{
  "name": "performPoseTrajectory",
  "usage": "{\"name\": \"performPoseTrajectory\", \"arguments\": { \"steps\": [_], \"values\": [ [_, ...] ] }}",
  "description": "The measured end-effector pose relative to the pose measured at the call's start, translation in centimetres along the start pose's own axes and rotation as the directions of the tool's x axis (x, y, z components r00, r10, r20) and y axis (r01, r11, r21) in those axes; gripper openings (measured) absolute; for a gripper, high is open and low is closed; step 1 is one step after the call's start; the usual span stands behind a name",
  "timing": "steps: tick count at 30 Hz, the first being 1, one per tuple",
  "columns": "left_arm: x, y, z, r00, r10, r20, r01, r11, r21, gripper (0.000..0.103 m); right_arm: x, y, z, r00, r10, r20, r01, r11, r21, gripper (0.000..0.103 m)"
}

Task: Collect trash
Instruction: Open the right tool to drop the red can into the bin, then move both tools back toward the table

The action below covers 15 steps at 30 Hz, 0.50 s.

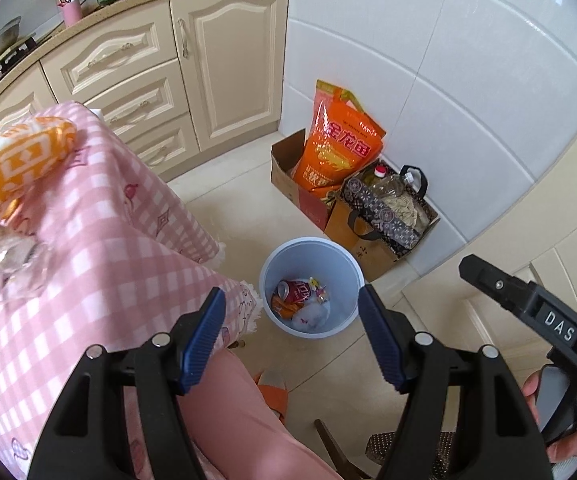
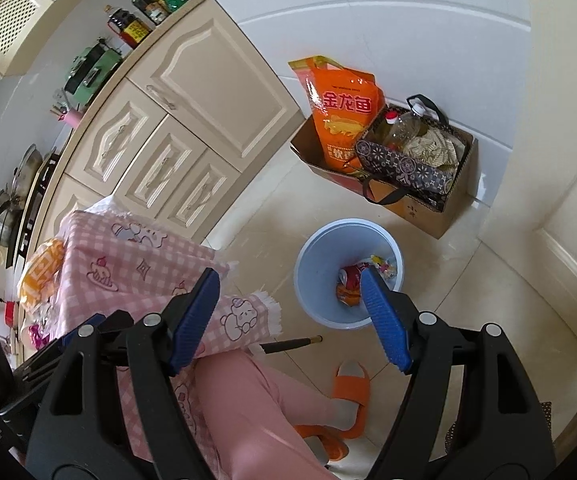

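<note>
A light blue trash bin [image 1: 266, 280] stands on the tile floor beside the table; it also shows in the right wrist view [image 2: 308, 272]. Inside lie a crushed red can [image 1: 296, 291], orange wrappers and white plastic. My left gripper [image 1: 292, 336] is open and empty, held above the bin. My right gripper [image 2: 292, 316] is open and empty, above the table corner and bin. On the pink checked tablecloth [image 1: 100, 240] lie an orange-and-white snack bag [image 1: 16, 164] and crumpled clear plastic [image 1: 8, 264]. The right gripper's body shows in the left wrist view [image 1: 536, 312].
Cream cabinets [image 1: 216, 64] stand behind. An orange rice bag [image 1: 336, 140] sits in a cardboard box, next to a patterned bag [image 1: 388, 208] with bottles, against the white tiled wall. My pink-trousered leg [image 2: 256, 400] and orange slippers [image 2: 352, 392] are below. A chair leg [image 2: 292, 345] pokes out.
</note>
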<state>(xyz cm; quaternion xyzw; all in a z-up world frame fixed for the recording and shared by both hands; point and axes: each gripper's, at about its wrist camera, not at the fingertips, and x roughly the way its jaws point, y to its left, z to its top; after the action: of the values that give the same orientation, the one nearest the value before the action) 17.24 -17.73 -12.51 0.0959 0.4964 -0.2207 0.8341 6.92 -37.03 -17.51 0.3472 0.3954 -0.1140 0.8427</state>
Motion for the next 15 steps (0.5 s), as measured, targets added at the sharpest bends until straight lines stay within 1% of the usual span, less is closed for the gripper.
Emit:
{"name": "performPoseTrajectory", "arguments": {
  "steps": [8, 12, 15],
  "values": [
    [-3.8, 1.3, -1.4, 0.997, -0.012, 0.072, 0.013, 1.000, -0.013, 0.068, -3.0, 3.1, -1.8, 0.999, 0.008, 0.053, -0.004, 0.998, -0.065, 0.076],
    [-6.1, 2.6, -2.3, 0.994, -0.010, 0.110, 0.013, 0.999, -0.031, 0.070, -4.2, 5.0, -2.6, 0.996, 0.027, 0.080, -0.020, 0.995, -0.098, 0.080],
    [-7.8, 3.8, -2.9, 0.990, -0.008, 0.141, 0.016, 0.998, -0.055, 0.071, -4.7, 6.9, -3.2, 0.995, 0.047, 0.084, -0.035, 0.990, -0.134, 0.081]
  ]
}}
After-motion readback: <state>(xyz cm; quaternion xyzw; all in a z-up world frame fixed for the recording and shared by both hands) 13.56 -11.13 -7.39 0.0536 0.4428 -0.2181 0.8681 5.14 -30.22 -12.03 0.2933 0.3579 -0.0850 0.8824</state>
